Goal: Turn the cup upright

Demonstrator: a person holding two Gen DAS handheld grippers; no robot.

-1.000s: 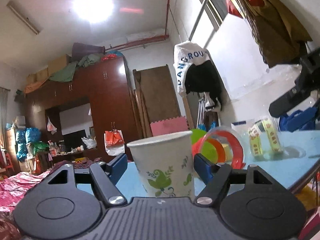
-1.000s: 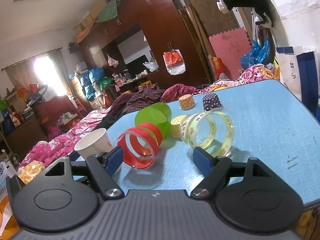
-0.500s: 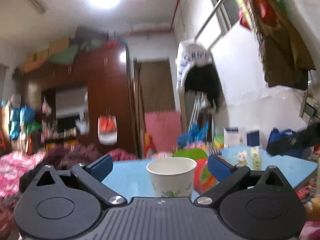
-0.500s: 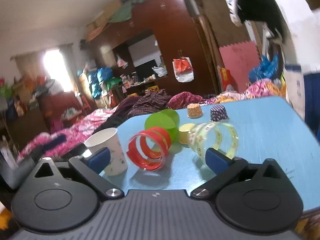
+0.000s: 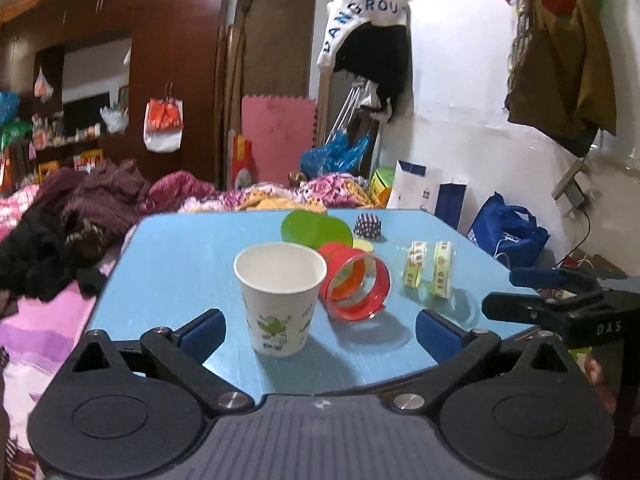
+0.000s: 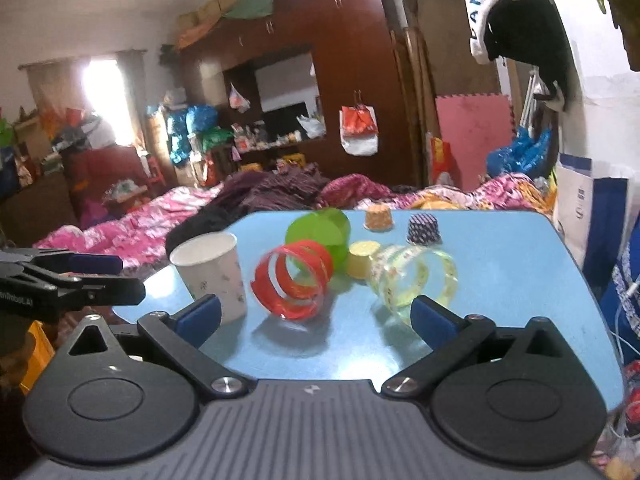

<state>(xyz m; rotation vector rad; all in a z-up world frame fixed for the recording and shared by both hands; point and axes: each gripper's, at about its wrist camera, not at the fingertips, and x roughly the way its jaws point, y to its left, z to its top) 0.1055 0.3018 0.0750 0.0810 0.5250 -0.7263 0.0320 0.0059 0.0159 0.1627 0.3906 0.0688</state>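
Observation:
A white paper cup (image 5: 279, 298) with green leaf print stands upright on the blue table (image 5: 180, 256), mouth up; it also shows in the right wrist view (image 6: 212, 272) at the table's left front. My left gripper (image 5: 320, 334) is open and empty, its blue pads wide apart on either side of the cup and a little short of it. My right gripper (image 6: 316, 318) is open and empty, held back over the table's front edge. Each gripper shows in the other's view, left gripper (image 6: 72, 280), right gripper (image 5: 560, 304).
A clear cup with red bands (image 6: 294, 284) lies on its side beside the paper cup. A green cup (image 6: 320, 234), a clear cup with yellow bands (image 6: 414, 276) and small cupcake liners (image 6: 424, 230) lie further back. Bedding and bags surround the table (image 6: 500, 264).
My left gripper has opened, let go of the cup and drawn back and up; the cup now stands free on the table. My right gripper has also pulled back slightly.

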